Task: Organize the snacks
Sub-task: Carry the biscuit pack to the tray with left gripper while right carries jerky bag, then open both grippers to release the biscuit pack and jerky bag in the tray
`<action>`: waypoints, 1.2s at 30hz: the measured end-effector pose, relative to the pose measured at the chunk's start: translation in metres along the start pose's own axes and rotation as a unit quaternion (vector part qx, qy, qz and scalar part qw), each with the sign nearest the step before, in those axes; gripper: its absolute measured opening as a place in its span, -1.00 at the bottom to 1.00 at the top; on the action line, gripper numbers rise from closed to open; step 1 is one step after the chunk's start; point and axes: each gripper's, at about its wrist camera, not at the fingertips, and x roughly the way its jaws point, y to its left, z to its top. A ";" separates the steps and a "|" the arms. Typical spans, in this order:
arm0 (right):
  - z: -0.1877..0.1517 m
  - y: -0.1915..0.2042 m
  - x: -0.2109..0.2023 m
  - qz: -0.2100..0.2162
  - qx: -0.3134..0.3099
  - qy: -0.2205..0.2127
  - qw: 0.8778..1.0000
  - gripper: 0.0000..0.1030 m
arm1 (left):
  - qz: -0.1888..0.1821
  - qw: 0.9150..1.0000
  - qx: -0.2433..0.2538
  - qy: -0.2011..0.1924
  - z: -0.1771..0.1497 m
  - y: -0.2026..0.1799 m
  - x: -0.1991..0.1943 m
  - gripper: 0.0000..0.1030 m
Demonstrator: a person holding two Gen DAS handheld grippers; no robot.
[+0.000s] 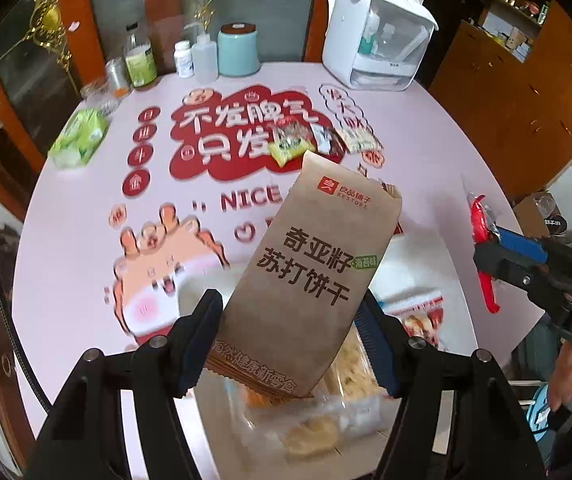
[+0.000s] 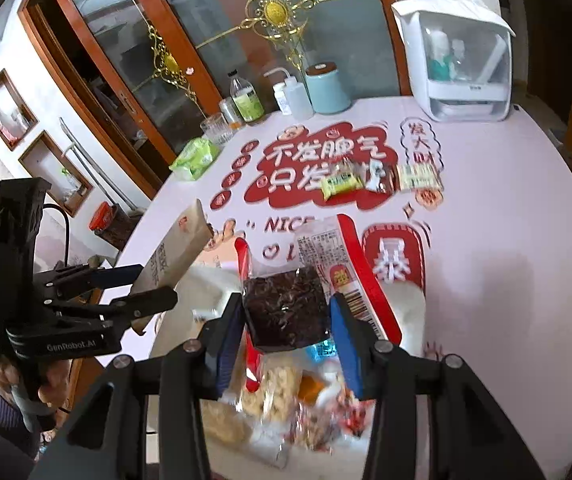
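Note:
My left gripper (image 1: 288, 312) is shut on a brown paper cracker packet (image 1: 314, 248), which stands up tilted above the pink table (image 1: 82, 208). In the right wrist view this same left gripper (image 2: 154, 282) and brown packet (image 2: 178, 248) sit at the left. Between the blue pads of my right gripper (image 2: 286, 308) a red-edged clear packet with dark contents (image 2: 286, 300) is clamped. That right gripper (image 1: 486, 256) shows at the right edge of the left wrist view. Below both lies a pile of bagged snacks (image 2: 278, 400). Three small packets (image 2: 340, 182) lie in a row mid-table.
A green tissue pack (image 1: 80, 136) lies at the table's left. Bottles, a glass and a pale blue canister (image 1: 238, 50) line the far edge, with a white lidded appliance (image 1: 378, 36) at the far right. Glass cabinet doors stand behind the table.

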 end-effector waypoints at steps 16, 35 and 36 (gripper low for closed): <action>-0.036 0.010 0.012 -0.048 -0.020 0.059 0.997 -0.15 | 0.022 0.999 0.030 0.034 -0.038 -0.038 0.019 0.04; -0.030 0.016 0.023 -0.079 -0.025 0.056 0.995 0.01 | 0.032 0.999 -0.006 0.022 -0.037 -0.024 0.019 0.55; -0.031 0.015 0.024 -0.078 -0.023 0.059 0.995 0.01 | 0.032 0.999 -0.005 0.022 -0.037 -0.024 0.019 0.55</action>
